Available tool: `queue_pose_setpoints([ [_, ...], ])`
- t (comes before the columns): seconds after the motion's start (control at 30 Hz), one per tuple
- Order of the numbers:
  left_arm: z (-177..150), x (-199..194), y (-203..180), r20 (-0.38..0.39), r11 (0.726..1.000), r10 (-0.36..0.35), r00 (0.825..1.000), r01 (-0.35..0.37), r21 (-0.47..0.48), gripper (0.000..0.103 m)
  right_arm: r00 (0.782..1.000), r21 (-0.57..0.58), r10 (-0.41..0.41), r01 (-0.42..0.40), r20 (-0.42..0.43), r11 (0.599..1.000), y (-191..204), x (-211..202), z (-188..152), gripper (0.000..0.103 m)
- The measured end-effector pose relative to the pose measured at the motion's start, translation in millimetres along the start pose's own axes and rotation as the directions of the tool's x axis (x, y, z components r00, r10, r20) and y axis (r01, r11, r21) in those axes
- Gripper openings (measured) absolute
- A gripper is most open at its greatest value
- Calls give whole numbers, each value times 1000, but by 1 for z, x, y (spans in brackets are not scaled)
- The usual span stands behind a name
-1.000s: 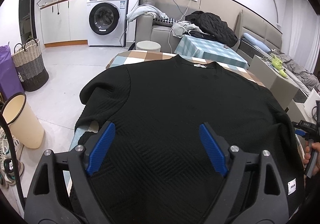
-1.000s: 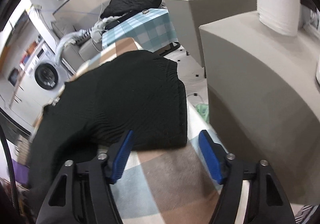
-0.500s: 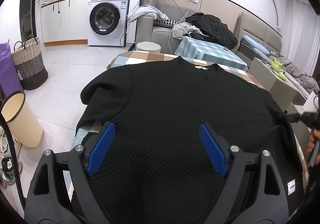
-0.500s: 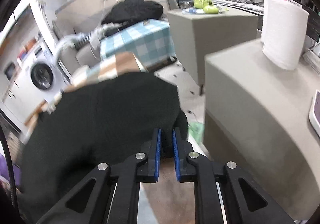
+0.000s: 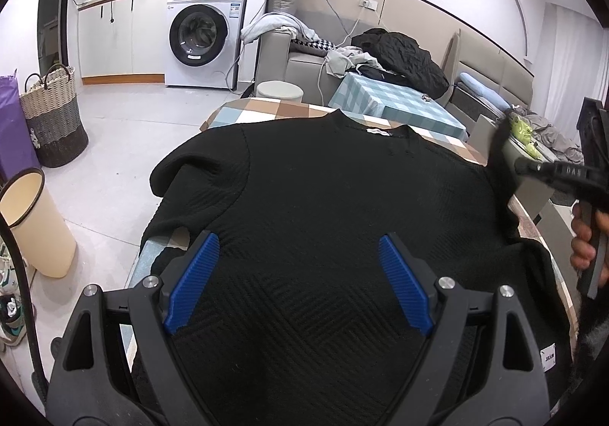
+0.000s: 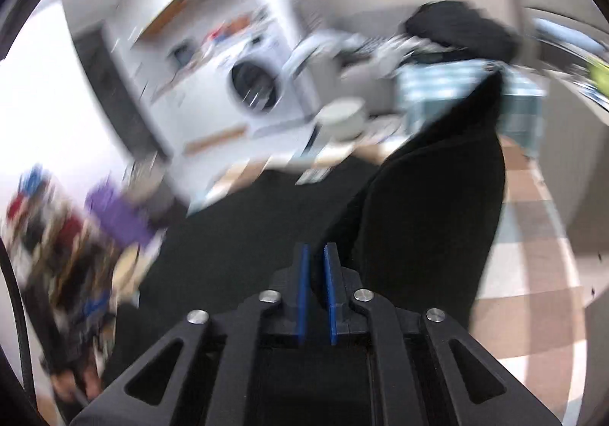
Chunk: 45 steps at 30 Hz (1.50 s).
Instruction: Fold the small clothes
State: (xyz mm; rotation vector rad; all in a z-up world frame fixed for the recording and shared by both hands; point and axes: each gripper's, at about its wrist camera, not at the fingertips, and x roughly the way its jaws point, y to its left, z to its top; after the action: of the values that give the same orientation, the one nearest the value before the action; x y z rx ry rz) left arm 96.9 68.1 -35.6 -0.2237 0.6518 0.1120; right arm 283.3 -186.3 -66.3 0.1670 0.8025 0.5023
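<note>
My left gripper (image 5: 298,281): jaws spread wide, hovering over the lower body of the black sweater (image 5: 323,220), nothing between the blue pads (image 5: 192,283).
My right gripper (image 6: 315,289): pads nearly together, pinching a black sleeve (image 6: 430,213) that rises ahead of the fingers; this view is badly blurred.
Sweater: spread flat on the checked tablecloth (image 5: 266,110) straight ahead of my left gripper, collar at the far end.
Hem tag (image 5: 549,354): small white tab to the right of my left gripper; printing too small to read.
Neck label (image 5: 378,132): white, at the collar; writing not legible.
Bin (image 5: 36,224): cream, on the floor left of my left gripper.
Basket (image 5: 51,118): woven, farther left.
Washing machine (image 5: 203,36): white, far ahead and left; brand mark unreadable.
</note>
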Motion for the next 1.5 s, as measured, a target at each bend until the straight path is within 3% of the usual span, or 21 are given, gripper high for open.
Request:
queue_pose_setpoints([
  [0.07,0,0,0,1,1000,1,1000,-1,-2,85,1000,23,-29,29,-5,999,-5,-2,-7,42],
  [0.17,1,0,3,2,1000,3,1000,-3,-12,85,982,85,-176,181,-64,980,-33,0,-14,43],
  [0.27,1,-1,5,5,1000,13,1000,-13,-17,85,943,149,-282,308,-176,940,-70,4,-29,43],
  [0.37,2,0,10,-5,999,28,1000,-28,-39,85,942,195,-238,286,-238,938,-93,6,-41,43],
  [0.53,4,3,20,-15,997,41,999,-42,-71,85,928,107,-243,283,-284,953,-90,17,-57,48],
  [0.6,6,3,23,-15,996,55,998,-56,-74,85,924,67,-271,299,-270,952,-82,19,-63,45],
  [0.67,8,4,26,-18,994,70,997,-71,-78,85,924,18,-278,292,-264,956,-78,20,-67,15],
  [0.73,9,3,30,-22,993,85,996,-86,-80,85,925,17,-275,289,-263,957,-81,21,-68,7],
  [1.07,12,-3,58,-35,981,152,988,-155,-114,85,899,71,-358,386,-252,920,-120,-7,-72,5],
  [1.2,13,-2,74,-46,973,162,986,-167,-162,85,922,9,-321,331,-218,944,-94,-10,-65,6],
  [1.3,15,-1,89,-55,960,174,983,-182,-213,85,919,-48,-307,305,-246,951,-76,0,-61,18],
  [1.37,15,1,104,-63,947,165,984,-176,-269,85,924,-31,-300,302,-236,953,-75,-5,-60,38],
  [1.4,14,2,110,-69,939,162,984,-176,-296,85,932,-5,-291,297,-218,955,-76,-12,-60,43],
  [1.5,10,4,131,-82,903,174,981,-192,-384,85,948,63,-284,295,-147,953,-74,-35,-60,46],
])
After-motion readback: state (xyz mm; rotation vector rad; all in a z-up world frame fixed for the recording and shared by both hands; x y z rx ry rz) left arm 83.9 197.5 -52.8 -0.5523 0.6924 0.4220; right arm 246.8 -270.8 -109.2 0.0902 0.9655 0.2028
